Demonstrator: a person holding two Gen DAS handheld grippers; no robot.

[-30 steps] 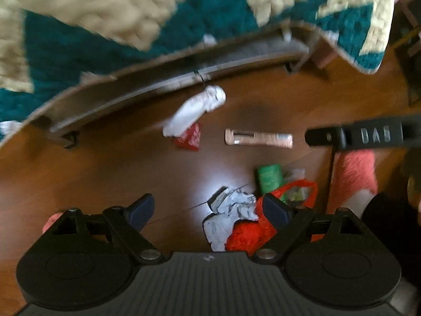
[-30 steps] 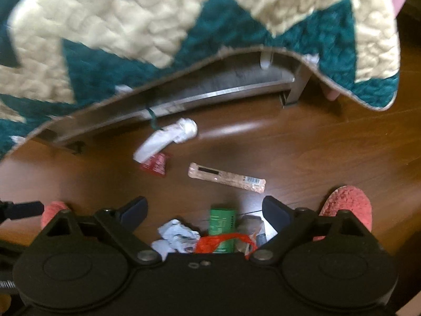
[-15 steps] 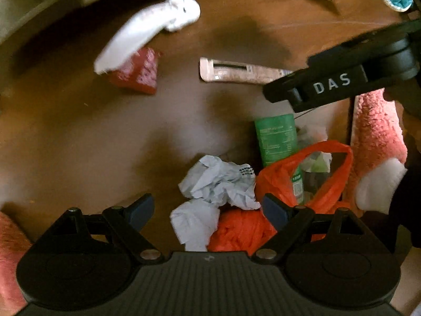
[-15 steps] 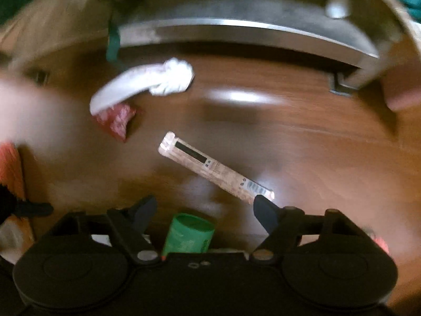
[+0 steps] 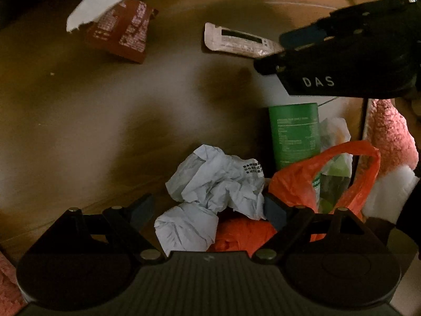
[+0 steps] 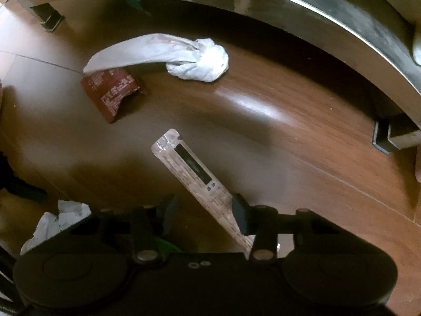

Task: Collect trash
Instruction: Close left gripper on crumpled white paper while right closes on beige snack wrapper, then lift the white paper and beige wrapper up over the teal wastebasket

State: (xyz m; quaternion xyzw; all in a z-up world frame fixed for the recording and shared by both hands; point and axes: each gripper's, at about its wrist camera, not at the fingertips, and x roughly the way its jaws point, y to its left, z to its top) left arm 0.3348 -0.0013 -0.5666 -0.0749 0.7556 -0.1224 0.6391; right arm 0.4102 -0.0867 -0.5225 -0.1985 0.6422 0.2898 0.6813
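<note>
Right wrist view has my right gripper (image 6: 204, 210) low over the floor (image 6: 302, 137), jaws just narrowing around the near end of the long wrapper (image 6: 194, 176). The wrapper lies between them, the right pad at its edge, but I cannot tell that it is pinched yet. My left gripper (image 5: 208, 210) stands wide over the crumpled paper (image 5: 215, 181), beside the orange bag (image 5: 297, 184); nothing is held there. I judge this the pick-up step for both. Next, I should finish closing on the wrapper, then lift it toward the bag, while the left closes on the paper.
</note>
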